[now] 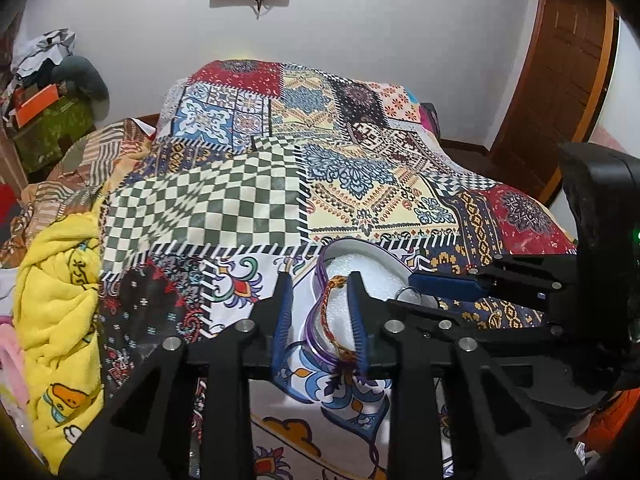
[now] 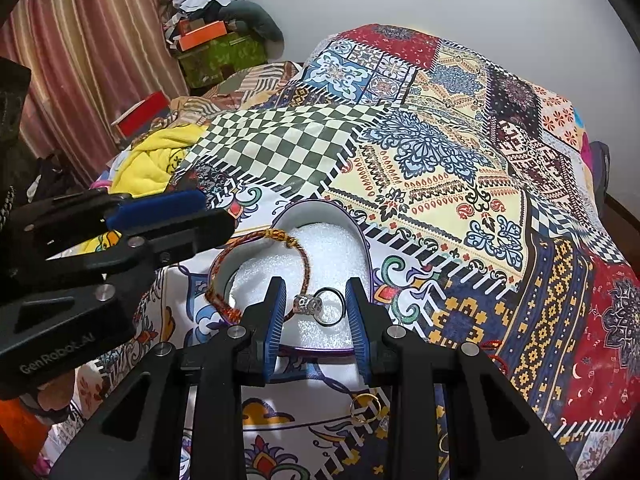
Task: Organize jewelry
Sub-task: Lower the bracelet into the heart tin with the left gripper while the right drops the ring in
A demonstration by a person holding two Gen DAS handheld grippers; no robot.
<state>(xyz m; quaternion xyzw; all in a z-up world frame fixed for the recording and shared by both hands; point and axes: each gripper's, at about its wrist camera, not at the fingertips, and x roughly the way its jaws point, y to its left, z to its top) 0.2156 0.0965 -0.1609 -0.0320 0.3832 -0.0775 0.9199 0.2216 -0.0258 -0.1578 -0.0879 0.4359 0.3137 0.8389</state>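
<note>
A heart-shaped box (image 2: 362,236) with a purple rim and white foam lining lies on the patchwork bedspread. A braided red-and-yellow bracelet (image 1: 325,308) hangs over the box's left rim (image 1: 320,264), and my left gripper (image 1: 319,280) stands open around it. In the right wrist view the same bracelet (image 2: 256,238) shows, partly inside the box. A patterned silver ring (image 2: 306,305) and a thin dark ring (image 2: 330,306) rest on the foam between the fingers of my open right gripper (image 2: 315,282). Both grippers hover over the box, close together.
A gold ring (image 2: 364,402) lies on the bedspread (image 2: 440,184) just before the box, and a red thread (image 2: 496,350) to its right. A yellow blanket (image 1: 60,300) is bunched at the bed's left. Boxes and clutter (image 2: 216,48) stand by the wall and curtain.
</note>
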